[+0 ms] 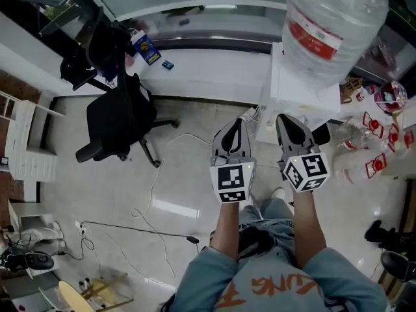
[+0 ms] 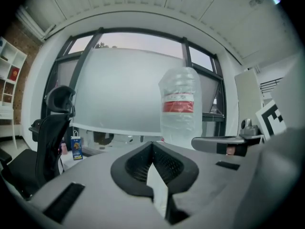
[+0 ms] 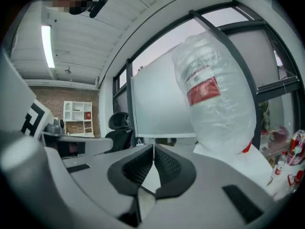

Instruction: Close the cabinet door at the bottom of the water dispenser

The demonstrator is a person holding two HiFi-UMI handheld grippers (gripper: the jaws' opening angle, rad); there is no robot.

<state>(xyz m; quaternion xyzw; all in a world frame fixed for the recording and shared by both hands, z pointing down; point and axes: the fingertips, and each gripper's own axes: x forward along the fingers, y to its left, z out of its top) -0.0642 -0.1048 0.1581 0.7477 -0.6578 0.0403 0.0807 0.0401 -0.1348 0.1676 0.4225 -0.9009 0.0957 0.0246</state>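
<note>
The water dispenser stands at the upper right of the head view, seen from above, with a big clear bottle with a red label on top. Its bottom cabinet door shows in no view. Both grippers are held up side by side in front of the dispenser and point about level. My left gripper is shut with nothing between its jaws; its closed tips face the bottle. My right gripper is shut and empty too, its tips just left of the bottle.
A black office chair stands to the left by a white desk that holds a blue bag. Cables trail over the floor. Small red-labelled bottles crowd the right side. A white shelf is at far left.
</note>
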